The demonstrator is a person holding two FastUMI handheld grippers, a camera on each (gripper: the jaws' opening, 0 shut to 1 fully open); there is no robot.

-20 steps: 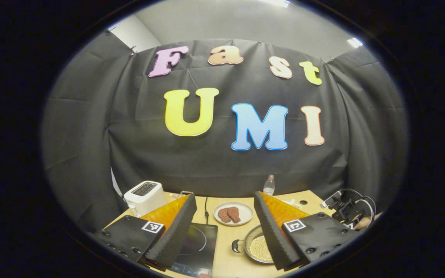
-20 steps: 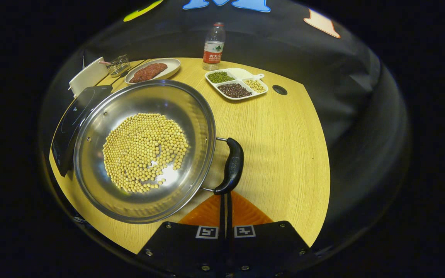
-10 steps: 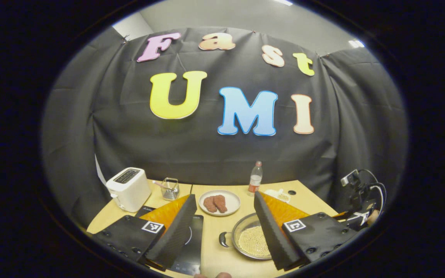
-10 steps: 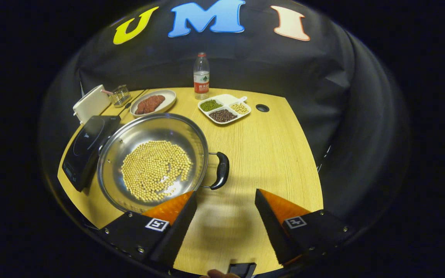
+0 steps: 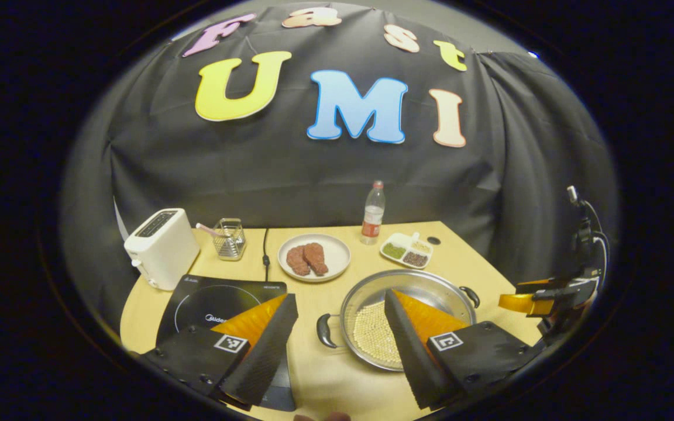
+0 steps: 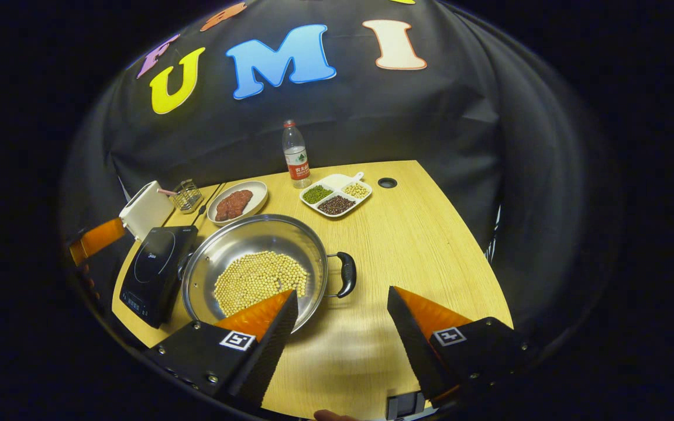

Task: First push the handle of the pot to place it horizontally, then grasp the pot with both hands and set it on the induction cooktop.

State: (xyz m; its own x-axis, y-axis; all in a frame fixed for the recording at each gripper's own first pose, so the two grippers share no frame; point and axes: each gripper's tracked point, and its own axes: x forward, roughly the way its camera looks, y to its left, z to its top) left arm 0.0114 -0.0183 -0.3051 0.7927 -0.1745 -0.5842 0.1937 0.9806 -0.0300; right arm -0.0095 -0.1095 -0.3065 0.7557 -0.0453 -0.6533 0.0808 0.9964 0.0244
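Observation:
A steel pot (image 6: 255, 237) holding soybeans (image 6: 258, 278) sits on the wooden table, just right of the black induction cooktop (image 6: 155, 270). Its black right handle (image 6: 347, 273) lies just ahead of my right gripper (image 6: 343, 291), which is open, holds nothing and hovers above the table. In the left gripper view the pot (image 5: 416, 282) shows its left handle (image 5: 324, 331) and right handle (image 5: 470, 296). My left gripper (image 5: 340, 297) is open and raised over the gap between the cooktop (image 5: 220, 301) and the pot. The right gripper (image 5: 539, 299) shows at the far right.
At the back stand a white toaster (image 5: 161, 248), a wire holder (image 5: 229, 238), a plate of meat (image 5: 313, 257), a water bottle (image 5: 372, 213) and a divided dish of beans (image 5: 407, 250). Bare tabletop (image 6: 430, 234) lies right of the pot.
My right gripper, shut with its tips at the pot's right handle, has opened and drawn back and upward. The left gripper view has tilted down, bringing more of the table into sight.

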